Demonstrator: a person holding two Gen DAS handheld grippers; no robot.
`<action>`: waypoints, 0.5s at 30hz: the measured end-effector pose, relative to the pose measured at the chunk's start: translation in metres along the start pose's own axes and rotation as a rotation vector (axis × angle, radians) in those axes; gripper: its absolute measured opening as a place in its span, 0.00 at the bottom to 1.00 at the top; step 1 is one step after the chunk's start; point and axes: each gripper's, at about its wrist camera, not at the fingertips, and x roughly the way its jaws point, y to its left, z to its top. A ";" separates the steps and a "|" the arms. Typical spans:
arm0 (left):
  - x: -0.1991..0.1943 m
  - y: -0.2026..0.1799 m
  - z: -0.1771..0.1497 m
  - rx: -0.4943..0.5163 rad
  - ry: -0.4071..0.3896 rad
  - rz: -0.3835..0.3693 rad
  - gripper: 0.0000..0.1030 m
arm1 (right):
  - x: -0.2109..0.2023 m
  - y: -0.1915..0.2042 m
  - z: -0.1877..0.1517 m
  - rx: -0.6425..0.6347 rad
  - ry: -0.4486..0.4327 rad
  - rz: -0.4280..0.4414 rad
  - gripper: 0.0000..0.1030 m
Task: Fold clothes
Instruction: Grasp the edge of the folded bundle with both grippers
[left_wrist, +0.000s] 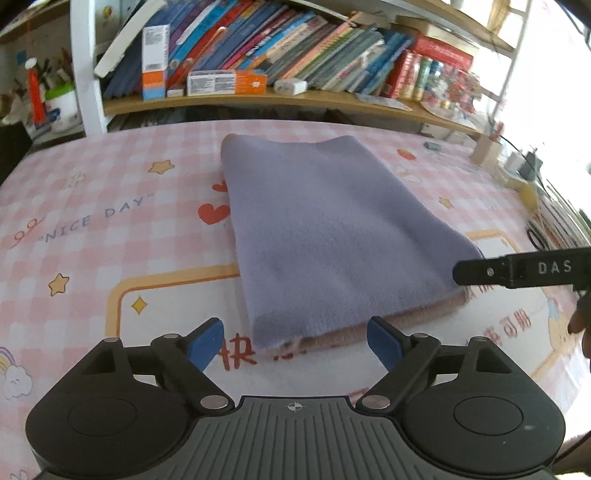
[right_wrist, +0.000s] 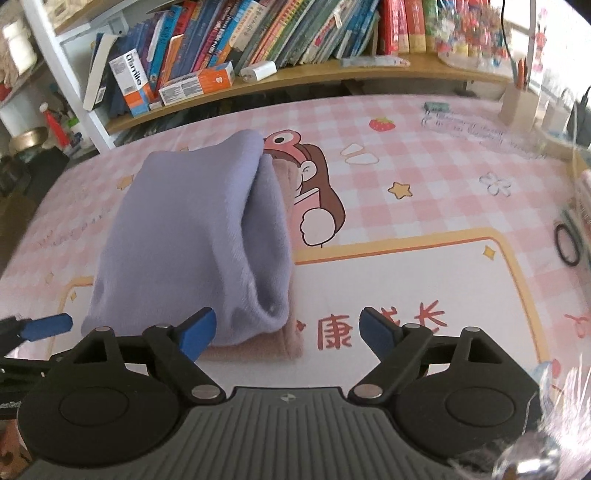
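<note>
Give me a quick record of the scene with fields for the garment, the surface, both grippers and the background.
garment: lilac fleece garment, folded into a rectangle, pink layer showing under its near edge
surface: pink checked tablecloth with cartoon prints
left gripper: open, empty, at the garment's near edge
right gripper: open, empty, at the garment's near right corner
background: bookshelf packed with leaning books

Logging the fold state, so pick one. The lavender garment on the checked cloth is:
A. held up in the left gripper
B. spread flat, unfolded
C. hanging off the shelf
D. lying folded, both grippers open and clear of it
D: the lavender garment lies folded on the checked cloth, with the left gripper and the right gripper open and empty.
</note>
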 end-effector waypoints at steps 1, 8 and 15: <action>0.003 0.001 0.003 -0.023 0.001 -0.001 0.85 | 0.003 -0.003 0.003 0.008 0.004 0.012 0.82; 0.022 0.010 0.020 -0.187 0.010 -0.013 0.83 | 0.023 -0.013 0.021 0.032 0.028 0.104 0.80; 0.037 0.020 0.030 -0.261 0.018 -0.018 0.82 | 0.045 -0.027 0.035 0.099 0.076 0.177 0.79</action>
